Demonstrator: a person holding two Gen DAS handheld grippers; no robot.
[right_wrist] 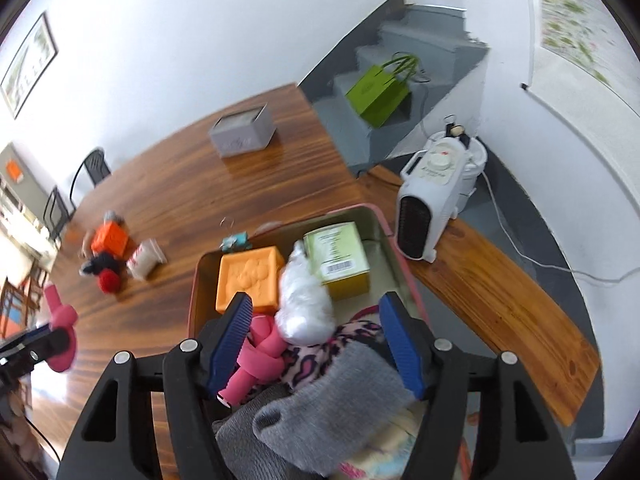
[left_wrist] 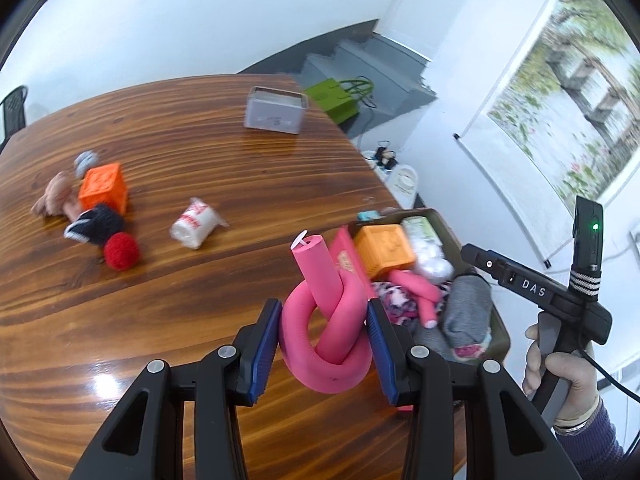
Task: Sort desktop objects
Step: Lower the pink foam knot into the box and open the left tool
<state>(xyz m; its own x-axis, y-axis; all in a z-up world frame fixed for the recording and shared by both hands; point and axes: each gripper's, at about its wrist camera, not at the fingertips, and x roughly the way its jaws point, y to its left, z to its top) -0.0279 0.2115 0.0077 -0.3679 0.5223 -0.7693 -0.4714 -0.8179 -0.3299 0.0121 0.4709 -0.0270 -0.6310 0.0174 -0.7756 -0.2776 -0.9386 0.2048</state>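
Currently the left gripper (left_wrist: 326, 354) clamps the knotted pink foam roller (left_wrist: 324, 336) just short of the tin tray (right_wrist: 394, 248), while the right gripper (right_wrist: 316, 344) hangs released over its grey sock (right_wrist: 336, 404).

The knotted foam tube (left_wrist: 324, 332) was pink, the cubes (left_wrist: 105, 192) (right_wrist: 249, 276) orange, the ball (left_wrist: 121, 251) red. The sock (right_wrist: 332, 400) was grey; the cloth (right_wrist: 316, 360) carried a pink-and-black pattern.
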